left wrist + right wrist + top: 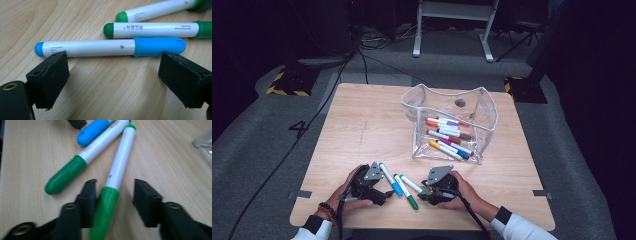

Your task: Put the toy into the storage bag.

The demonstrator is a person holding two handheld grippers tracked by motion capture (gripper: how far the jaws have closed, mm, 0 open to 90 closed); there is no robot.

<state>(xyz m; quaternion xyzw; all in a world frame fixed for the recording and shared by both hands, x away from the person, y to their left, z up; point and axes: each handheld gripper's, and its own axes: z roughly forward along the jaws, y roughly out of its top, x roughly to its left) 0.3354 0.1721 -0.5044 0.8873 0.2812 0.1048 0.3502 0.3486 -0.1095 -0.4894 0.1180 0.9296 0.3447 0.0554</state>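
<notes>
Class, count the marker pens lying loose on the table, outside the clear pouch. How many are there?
3. The blue marker lies by the left hand-held gripper, a green marker lies beside it, and another green marker sits between the right hand-held gripper's jaws.

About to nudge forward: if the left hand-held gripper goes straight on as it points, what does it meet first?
Most likely the blue marker, lying crosswise just past the left hand-held gripper, whose jaws stand open; the green markers lie beyond.

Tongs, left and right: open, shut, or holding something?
Left tongs: open, blue-capped white plastic marker just beyond the jaws, untouched.
Right tongs: open around the green-capped white plastic marker, pads not yet pressing it.
</notes>
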